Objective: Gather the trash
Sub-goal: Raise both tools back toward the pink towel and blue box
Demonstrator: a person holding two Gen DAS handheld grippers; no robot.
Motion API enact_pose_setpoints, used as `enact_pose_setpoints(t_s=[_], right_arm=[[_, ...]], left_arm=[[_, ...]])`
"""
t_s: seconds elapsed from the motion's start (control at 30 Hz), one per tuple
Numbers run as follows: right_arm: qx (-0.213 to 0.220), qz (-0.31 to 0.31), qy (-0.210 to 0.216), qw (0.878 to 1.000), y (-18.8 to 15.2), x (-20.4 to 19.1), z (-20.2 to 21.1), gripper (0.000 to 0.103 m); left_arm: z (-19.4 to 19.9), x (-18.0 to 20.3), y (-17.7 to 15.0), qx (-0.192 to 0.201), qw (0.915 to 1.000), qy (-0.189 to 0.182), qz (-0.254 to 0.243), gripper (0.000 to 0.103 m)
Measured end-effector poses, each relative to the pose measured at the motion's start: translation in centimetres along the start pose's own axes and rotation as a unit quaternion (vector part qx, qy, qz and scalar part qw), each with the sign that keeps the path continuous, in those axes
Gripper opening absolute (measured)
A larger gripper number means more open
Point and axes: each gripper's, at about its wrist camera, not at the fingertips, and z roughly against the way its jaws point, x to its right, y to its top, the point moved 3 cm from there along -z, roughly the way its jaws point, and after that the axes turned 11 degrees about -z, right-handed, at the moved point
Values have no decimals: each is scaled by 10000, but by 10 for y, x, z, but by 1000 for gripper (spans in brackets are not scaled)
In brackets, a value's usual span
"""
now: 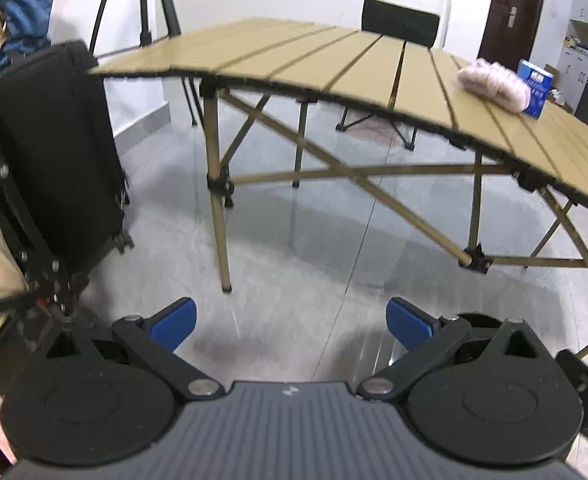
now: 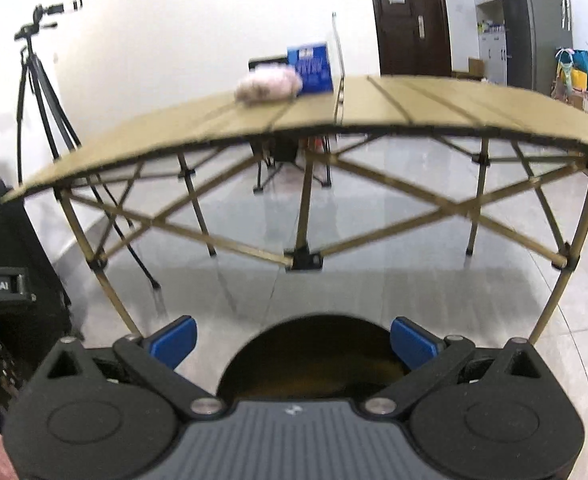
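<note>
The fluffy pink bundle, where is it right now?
The fluffy pink bundle lies on the tan slatted folding table, at its far side, touching the blue box behind it; the left wrist view shows it far right.

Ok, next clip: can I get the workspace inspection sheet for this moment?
Surface: tan slatted folding table, seen from below its edge height.
Job's things: pink fuzzy bundle on the table, touching a blue box behind it; round dark bin on the floor just ahead of the right gripper.
Clutter: nothing else seen on the table.
Grippers: left gripper and right gripper both low, short of the table, jaws wide apart, holding nothing.
Cables: nothing seen.
Surroundings: glossy tiled floor, black suitcase, tripod, black chair, dark door.
</note>
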Motion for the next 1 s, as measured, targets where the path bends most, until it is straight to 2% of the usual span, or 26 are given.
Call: enact_pose_setpoints(t_s=[0.17,0.33,0.6,0.77,1.0], right_arm=[[507,-100,29,9987,21,8,18,103],[847,-202,246,9959,43,11,33,103],[1620,83,159,9866,85,8,45,103],[1759,43,-150,9843,112,14,33,103],[1832,19,-344,9825,143,25,8,103]], left_arm=[[9,1,16,156,9997,-53,-169,103],[20,1,31,422,9990,-144,-83,103],[22,9,63,683,9969,-384,-74,103],[18,17,85,873,9953,-410,-84,103],[4,41,126,1091,9925,-530,-150,103]])
